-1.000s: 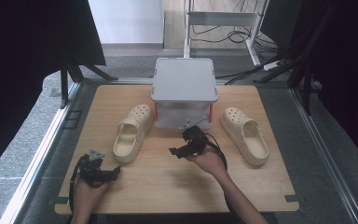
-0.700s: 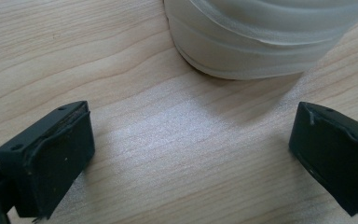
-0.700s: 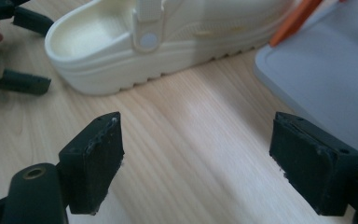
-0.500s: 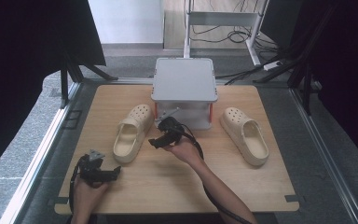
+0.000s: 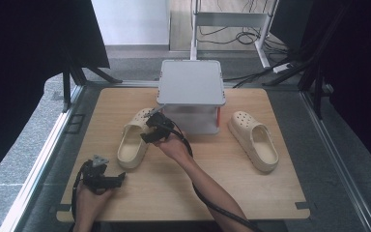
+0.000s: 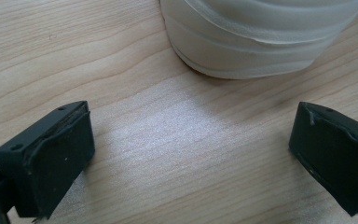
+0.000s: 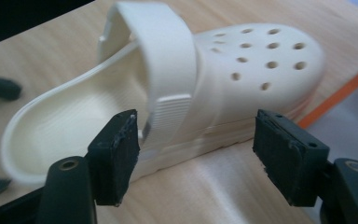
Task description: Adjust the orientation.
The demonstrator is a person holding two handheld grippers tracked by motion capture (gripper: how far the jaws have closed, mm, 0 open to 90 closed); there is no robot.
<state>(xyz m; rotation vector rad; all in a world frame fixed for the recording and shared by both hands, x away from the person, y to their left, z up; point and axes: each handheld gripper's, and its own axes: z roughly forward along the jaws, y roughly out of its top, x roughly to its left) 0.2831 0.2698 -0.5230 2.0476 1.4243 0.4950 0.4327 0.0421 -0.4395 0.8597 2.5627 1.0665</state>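
As the right gripper [image 5: 149, 126] reaches the left clog [image 5: 134, 137], jaws just narrowing but gripping nothing, the clog's long axis runs toward the tabletop's [image 5: 270, 193] near edge; the left gripper [image 5: 118, 180] waits open.

The grey lidded plastic box [image 5: 191, 94] blocks the table's far middle. Bare wood lies open between the cream perforated foam clog [image 5: 134, 139] and the matching right clog [image 5: 254, 140].
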